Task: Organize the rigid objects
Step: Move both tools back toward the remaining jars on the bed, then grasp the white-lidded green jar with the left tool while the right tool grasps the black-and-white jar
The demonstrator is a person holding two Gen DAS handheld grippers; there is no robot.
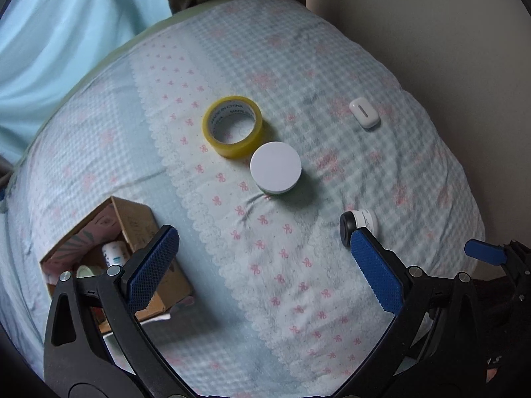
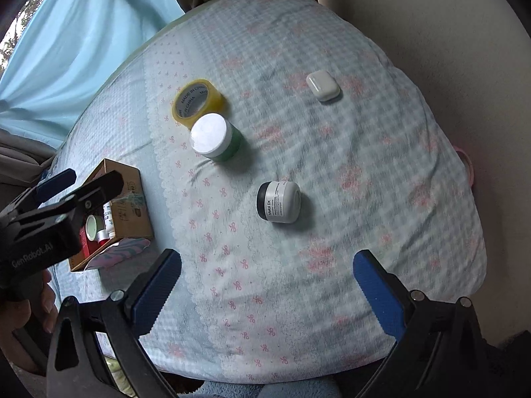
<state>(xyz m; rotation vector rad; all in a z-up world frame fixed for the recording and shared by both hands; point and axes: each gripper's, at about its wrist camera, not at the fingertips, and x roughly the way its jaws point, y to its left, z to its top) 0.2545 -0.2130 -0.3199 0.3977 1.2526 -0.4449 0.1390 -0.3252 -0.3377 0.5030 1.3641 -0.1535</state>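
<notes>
Right wrist view: tape roll [image 2: 198, 103] reads "MADE IN CHINA", jar [image 2: 278, 201] "DX".

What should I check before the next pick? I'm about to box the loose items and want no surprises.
1. Right gripper open, nothing held: ok.
2. Left gripper open, nothing held: ok.
3. Black-lidded jar on its side, free of neighbours: ok.
4. Green jar clear of the tape: not ok, they sit tight together.
5. Box open on top: ok.
6. Spare room in the box: cannot tell, the left gripper hides part.
</notes>
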